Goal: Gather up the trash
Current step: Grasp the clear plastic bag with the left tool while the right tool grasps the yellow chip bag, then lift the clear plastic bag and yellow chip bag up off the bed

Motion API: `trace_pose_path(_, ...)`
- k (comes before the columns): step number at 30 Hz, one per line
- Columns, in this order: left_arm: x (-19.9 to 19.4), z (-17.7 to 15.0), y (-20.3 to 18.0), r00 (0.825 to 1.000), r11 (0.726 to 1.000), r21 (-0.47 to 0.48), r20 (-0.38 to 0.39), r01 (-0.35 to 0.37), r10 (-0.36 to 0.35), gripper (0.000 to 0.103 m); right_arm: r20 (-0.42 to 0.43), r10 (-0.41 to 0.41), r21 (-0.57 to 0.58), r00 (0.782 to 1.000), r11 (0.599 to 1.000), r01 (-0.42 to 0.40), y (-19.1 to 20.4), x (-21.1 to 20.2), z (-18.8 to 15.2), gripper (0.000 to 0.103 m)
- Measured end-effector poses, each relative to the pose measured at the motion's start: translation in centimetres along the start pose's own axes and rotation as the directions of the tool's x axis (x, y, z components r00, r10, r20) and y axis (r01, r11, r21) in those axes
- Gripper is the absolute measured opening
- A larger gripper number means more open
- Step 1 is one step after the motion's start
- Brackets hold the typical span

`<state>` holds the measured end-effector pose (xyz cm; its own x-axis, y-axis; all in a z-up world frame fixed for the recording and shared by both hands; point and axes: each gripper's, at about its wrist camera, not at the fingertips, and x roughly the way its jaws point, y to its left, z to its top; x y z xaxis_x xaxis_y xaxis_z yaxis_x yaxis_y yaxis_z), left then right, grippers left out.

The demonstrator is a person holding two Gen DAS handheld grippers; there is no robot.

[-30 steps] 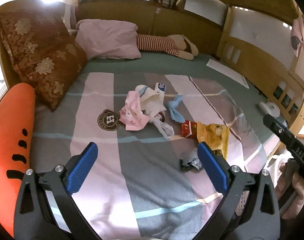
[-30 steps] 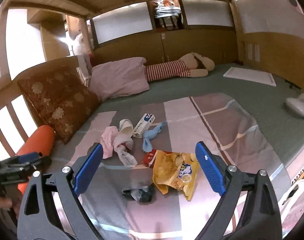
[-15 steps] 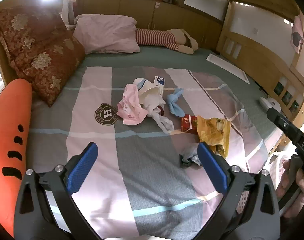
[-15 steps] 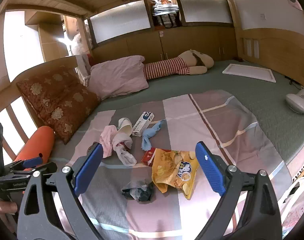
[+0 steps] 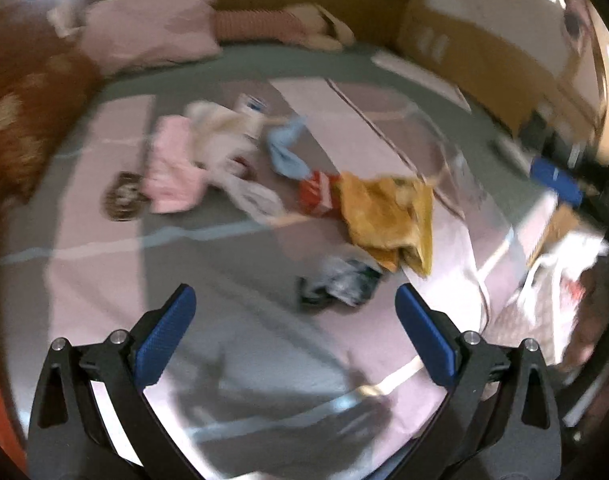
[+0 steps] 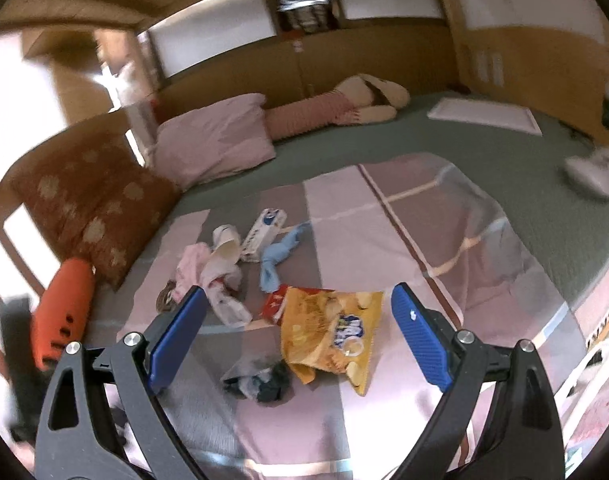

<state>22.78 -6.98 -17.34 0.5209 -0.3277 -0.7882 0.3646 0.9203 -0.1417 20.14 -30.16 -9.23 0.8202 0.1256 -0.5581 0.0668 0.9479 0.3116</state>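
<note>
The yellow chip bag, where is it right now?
In the right wrist view the yellow chip bag lies on the striped blanket, between the red packet and the dark crumpled wrapper.

Bare bedspread [image 6: 384,420] lies under the spread-apart right gripper [image 6: 300,328], giving open approach to the chip bag [image 6: 332,332] and dark wad [image 6: 260,380]. Beyond, litter crowds together: red pack [image 6: 274,306], blue rag [image 6: 278,256], pink cloth [image 6: 190,270]. The left view is blurred; its gripper [image 5: 294,328] seems unobstructed.

Right tongs [image 6: 298,320] wide apart, yellow chip bag [image 6: 331,330] btwn, dark wrapper [image 6: 260,380] beside.
</note>
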Motion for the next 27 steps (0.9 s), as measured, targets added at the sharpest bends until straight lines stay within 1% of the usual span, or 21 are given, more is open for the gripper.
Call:
trace_pose_path(4, 5.9, 0.0, -3.2, 0.996, 0.995, 0.095, -0.088, 0.025, -0.016, 0.099, -0.027, -0.007, 0.044, 1.000, 0.999, 0.008, -1.3, 0.8, -0.1, 0.092)
trace_pose_path(5, 7.1, 0.0, -3.6, 0.995, 0.994, 0.100, -0.101, 0.033, -0.023, 0.099, -0.037, -0.010, 0.044, 0.999, 0.999, 0.011, -1.4, 1.0, -0.2, 0.092)
trace_pose_path(7, 9.0, 0.2, -3.7, 0.992, 0.995, 0.097, -0.127, 0.024, -0.012, 0.099, -0.059, -0.020, 0.040, 0.998, 0.999, 0.023, -1.6, 1.6, -0.2, 0.092)
trace_pose_path(8, 10.1, 0.2, -3.5, 0.990, 0.997, 0.083, -0.144, 0.005, 0.007, 0.091, -0.072, -0.028, 0.035, 0.997, 0.999, 0.030, -1.6, 2.0, -0.3, 0.092)
trace_pose_path(10, 11.5, 0.2, -2.5, 0.983, 0.999, 0.025, -0.180, 0.022, -0.018, 0.066, -0.103, -0.038, 0.027, 0.994, 0.999, 0.041, -1.7, 3.0, -0.2, 0.092)
trace_pose_path(11, 11.0, 0.5, -2.4, 0.986, 1.000, 0.020, -0.164, 0.020, -0.016, 0.058, -0.123, -0.038, 0.030, 0.992, 0.999, 0.042, -1.9, 3.5, -0.2, 0.092)
trace_pose_path(13, 9.6, 1.1, -2.0, 0.989, 1.000, 0.001, -0.150, 0.014, -0.014, 0.056, -0.171, -0.028, 0.039, 0.985, 0.999, 0.035, -2.0, 4.9, -0.2, 0.092)
trace_pose_path(15, 6.0, 2.2, -1.5, 0.996, 0.998, -0.040, -0.074, 0.037, -0.040, 0.055, -0.234, -0.026, 0.003, 0.972, 1.000, 0.027, -1.5, 7.0, -0.3, 0.092)
trace_pose_path(16, 4.5, 2.6, -1.4, 0.998, 0.998, -0.043, -0.039, 0.037, -0.038, 0.055, -0.261, -0.033, -0.023, 0.965, 0.999, 0.028, -1.2, 8.0, -0.3, 0.092)
trace_pose_path(17, 1.6, 3.1, -1.1, 0.999, 0.999, -0.042, 0.024, 0.029, -0.028, 0.055, -0.284, -0.041, -0.041, 0.958, 0.999, 0.031, -1.0, 8.9, -0.4, 0.092)
trace_pose_path(19, -2.5, 3.4, -0.2, 0.994, 0.999, -0.048, 0.111, 0.006, -0.001, 0.055, -0.364, -0.046, -0.068, 0.930, 0.997, 0.023, -0.6, 11.5, -0.9, 0.092)
trace_pose_path(21, -5.8, 3.4, 1.1, 0.985, 0.998, -0.068, 0.172, -0.008, 0.020, 0.056, -0.420, -0.051, -0.087, 0.906, 0.996, 0.015, -0.3, 13.4, -1.7, 0.092)
trace_pose_path(23, -8.7, 3.1, 3.0, 0.973, 0.994, -0.109, 0.223, -0.027, 0.051, 0.057, -0.476, -0.078, -0.115, 0.876, 0.993, 0.026, -0.1, 15.2, -2.7, 0.091)
trace_pose_path(24, -9.6, 2.7, 3.7, 0.968, 0.991, -0.129, 0.240, -0.039, 0.070, 0.057, -0.512, -0.083, -0.121, 0.855, 0.992, 0.024, -0.1, 16.1, -3.3, 0.088)
trace_pose_path(25, -10.6, 2.4, 4.8, 0.962, 0.987, -0.151, 0.258, -0.055, 0.093, 0.058, -0.534, -0.080, -0.122, 0.842, 0.992, 0.017, -0.1, 16.5, -3.7, 0.081)
trace_pose_path(26, -10.9, 2.2, 5.1, 0.958, 0.985, -0.162, 0.265, -0.063, 0.105, 0.058, -0.546, -0.083, -0.130, 0.833, 0.991, 0.013, 0.1, 16.5, -3.9, 0.057)
trace_pose_path(27, -11.3, 2.0, 5.6, 0.955, 0.982, -0.174, 0.270, -0.075, 0.120, 0.058, -0.553, -0.077, -0.139, 0.829, 0.990, 0.000, 0.4, 16.3, -4.0, 0.050)
